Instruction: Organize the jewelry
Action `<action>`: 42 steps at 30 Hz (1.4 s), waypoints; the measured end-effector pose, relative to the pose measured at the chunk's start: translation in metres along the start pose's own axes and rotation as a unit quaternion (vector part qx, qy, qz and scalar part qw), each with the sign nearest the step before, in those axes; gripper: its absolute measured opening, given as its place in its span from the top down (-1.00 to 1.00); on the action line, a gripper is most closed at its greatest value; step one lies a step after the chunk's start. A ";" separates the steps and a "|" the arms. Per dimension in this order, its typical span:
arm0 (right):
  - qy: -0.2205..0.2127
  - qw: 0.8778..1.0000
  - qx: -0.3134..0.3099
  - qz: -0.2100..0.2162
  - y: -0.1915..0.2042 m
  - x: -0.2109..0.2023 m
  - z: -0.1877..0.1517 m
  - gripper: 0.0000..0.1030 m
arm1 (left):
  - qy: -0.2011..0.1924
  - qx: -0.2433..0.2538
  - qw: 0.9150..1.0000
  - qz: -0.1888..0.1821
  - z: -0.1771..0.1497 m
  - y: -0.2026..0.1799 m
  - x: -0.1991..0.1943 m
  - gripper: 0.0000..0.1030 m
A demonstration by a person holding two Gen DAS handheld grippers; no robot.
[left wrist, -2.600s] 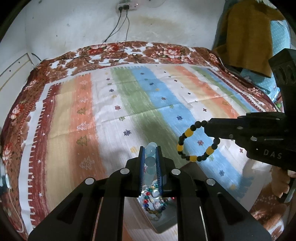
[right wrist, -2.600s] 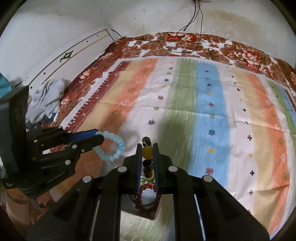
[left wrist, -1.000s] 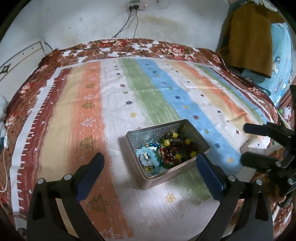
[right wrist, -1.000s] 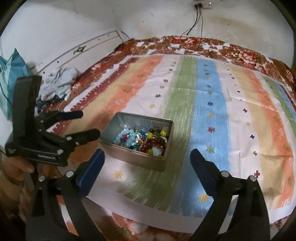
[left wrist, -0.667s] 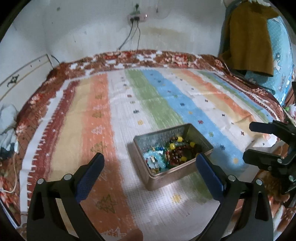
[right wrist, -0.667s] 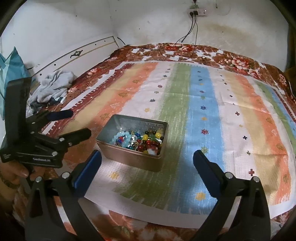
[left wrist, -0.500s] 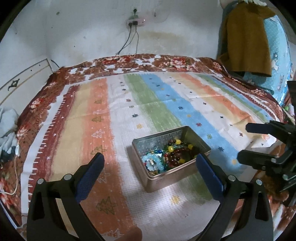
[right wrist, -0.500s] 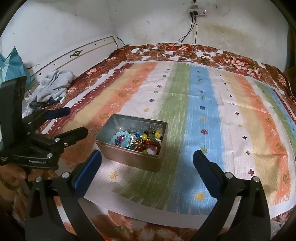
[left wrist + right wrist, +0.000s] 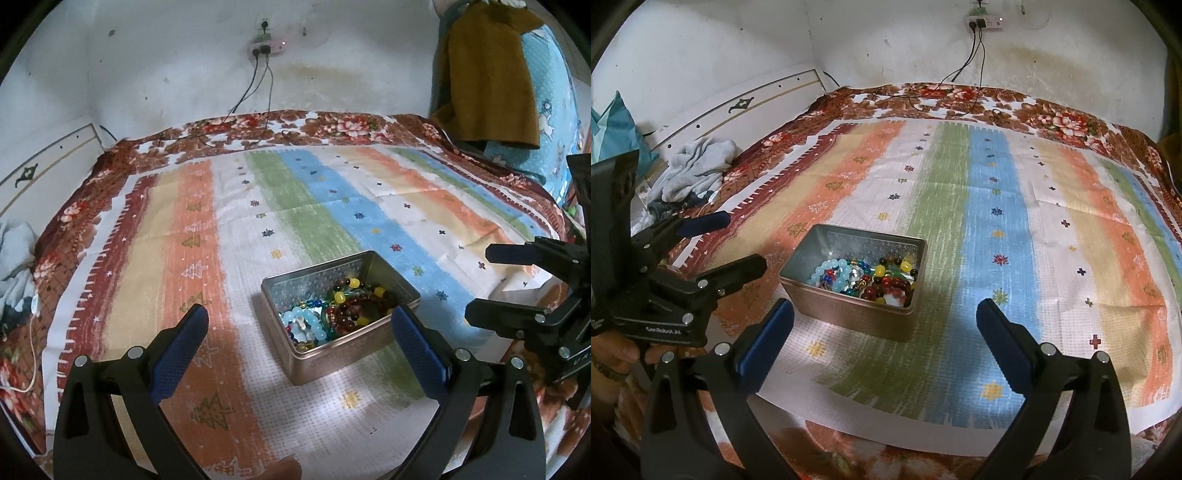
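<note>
A metal tin (image 9: 400, 290) (image 9: 849, 314) stands on the striped cloth, holding several bead bracelets: a pale blue one (image 9: 308, 321) (image 9: 827, 271), a dark red one (image 9: 351, 314) (image 9: 892, 286) and a black-and-yellow one (image 9: 354, 284) (image 9: 905, 266). My left gripper (image 9: 297, 328) is wide open and empty, drawn back in front of the tin; it shows at the left of the right wrist view (image 9: 738, 245). My right gripper (image 9: 884, 317) is wide open and empty, also in front of the tin; it shows at the right of the left wrist view (image 9: 480, 286).
The striped cloth (image 9: 332, 199) lies over a floral blanket (image 9: 332, 125) on a bed. A grey rumpled cloth (image 9: 694, 162) lies at the left edge. A mustard garment (image 9: 487, 70) hangs at the right. Cables (image 9: 258, 92) run down the wall.
Both grippers were shut on bracelets over the tin; the bracelets now lie in the tin, and both grippers have opened and pulled back and up.
</note>
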State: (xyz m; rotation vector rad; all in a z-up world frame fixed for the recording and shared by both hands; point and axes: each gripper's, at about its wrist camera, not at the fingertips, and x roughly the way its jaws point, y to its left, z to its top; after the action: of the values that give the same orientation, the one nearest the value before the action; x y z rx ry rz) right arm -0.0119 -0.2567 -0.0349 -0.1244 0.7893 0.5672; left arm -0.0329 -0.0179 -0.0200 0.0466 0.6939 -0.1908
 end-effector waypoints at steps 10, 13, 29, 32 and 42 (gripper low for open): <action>0.004 1.000 -0.002 -0.004 0.003 0.003 -0.001 -0.90 | -0.007 0.010 1.000 -0.003 -0.001 -0.002 -0.002 -0.89; 0.004 1.000 -0.002 -0.004 0.003 0.004 -0.002 -0.90 | -0.009 0.011 1.000 -0.003 -0.001 -0.003 -0.002 -0.89; 0.004 1.000 0.000 -0.004 0.002 0.004 -0.002 -0.90 | -0.014 -0.002 1.000 0.005 0.000 0.002 -0.001 -0.88; 0.004 1.000 0.000 -0.004 0.002 0.004 -0.002 -0.90 | -0.014 -0.002 1.000 0.005 0.000 0.002 -0.001 -0.89; 0.006 1.000 0.000 -0.004 0.002 0.006 -0.002 -0.90 | -0.013 -0.002 1.000 0.005 0.000 0.003 -0.001 -0.88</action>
State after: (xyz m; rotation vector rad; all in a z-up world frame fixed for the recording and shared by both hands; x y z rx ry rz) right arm -0.0110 -0.2536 -0.0407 -0.1306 0.7999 0.5585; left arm -0.0333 -0.0152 -0.0196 0.0431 0.6677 -0.1810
